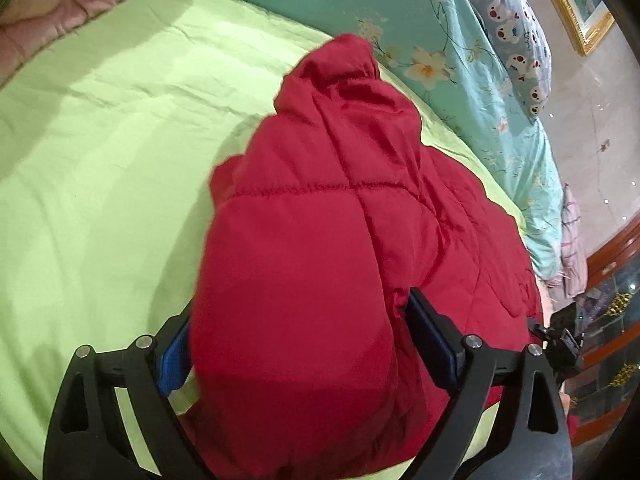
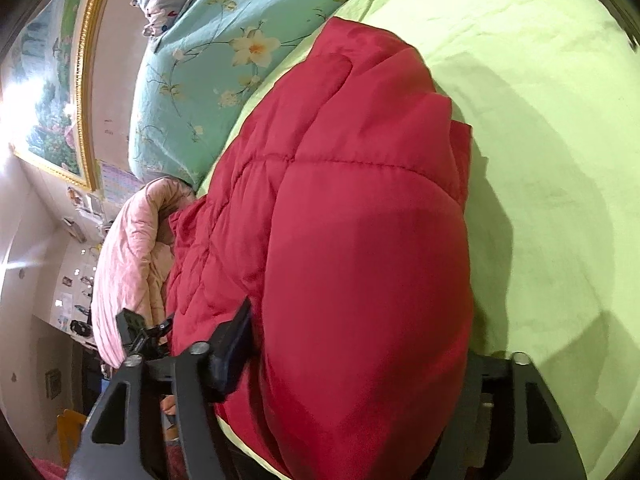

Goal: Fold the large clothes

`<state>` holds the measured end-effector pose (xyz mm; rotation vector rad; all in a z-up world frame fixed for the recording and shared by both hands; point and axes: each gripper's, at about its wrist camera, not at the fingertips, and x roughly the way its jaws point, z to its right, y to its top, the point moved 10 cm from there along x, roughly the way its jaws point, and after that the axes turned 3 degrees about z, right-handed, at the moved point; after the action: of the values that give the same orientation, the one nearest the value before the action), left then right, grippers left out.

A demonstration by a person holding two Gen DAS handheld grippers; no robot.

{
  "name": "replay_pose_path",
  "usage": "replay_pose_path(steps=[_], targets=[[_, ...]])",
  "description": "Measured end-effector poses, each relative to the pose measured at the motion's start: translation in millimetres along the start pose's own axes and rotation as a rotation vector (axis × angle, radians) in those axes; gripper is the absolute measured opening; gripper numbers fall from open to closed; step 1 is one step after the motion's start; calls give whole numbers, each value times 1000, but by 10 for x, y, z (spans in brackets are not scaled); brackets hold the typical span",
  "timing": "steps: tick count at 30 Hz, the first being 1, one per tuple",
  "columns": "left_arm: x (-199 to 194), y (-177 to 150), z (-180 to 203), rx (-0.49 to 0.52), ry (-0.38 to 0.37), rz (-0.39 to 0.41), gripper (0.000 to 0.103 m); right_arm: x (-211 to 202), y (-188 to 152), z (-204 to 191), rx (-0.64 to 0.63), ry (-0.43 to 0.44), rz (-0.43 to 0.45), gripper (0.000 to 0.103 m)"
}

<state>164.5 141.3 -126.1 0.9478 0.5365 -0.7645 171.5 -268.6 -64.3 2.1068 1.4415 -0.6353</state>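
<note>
A red quilted padded jacket [image 1: 320, 208] lies bunched on a lime-green bedsheet [image 1: 100, 160]. My left gripper [image 1: 296, 332] is closed on a thick puffy fold of it, with blue-padded fingers [image 1: 430, 332] pressing each side. The jacket also fills the right wrist view [image 2: 352, 220]. My right gripper [image 2: 356, 340] grips another thick fold of it; the left finger [image 2: 234, 336] shows, the right finger is hidden behind the fabric. Both hold the jacket's near edge a little above the sheet.
A teal floral quilt [image 1: 420, 12] and a cartoon-print pillow [image 1: 516, 40] lie at the bed's far side. A pink quilt [image 2: 128, 248] sits beside the jacket. A gold-framed picture [image 2: 52, 80] hangs on the wall. A wooden cabinet [image 1: 612, 320] stands beyond the bed.
</note>
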Motion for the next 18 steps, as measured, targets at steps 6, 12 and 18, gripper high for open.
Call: replay_pose_path(steps=[6,12,18], targets=[[-276,63,-76,33,125,95,94,-126,-6,11,-5,-59,20,85],[-479,74,14,60,108,152,94,-379,46,-74,-98,-209,102,85],[-573,64,338,145,81,184,94,-598,132,-333,-230,-340,198,85]])
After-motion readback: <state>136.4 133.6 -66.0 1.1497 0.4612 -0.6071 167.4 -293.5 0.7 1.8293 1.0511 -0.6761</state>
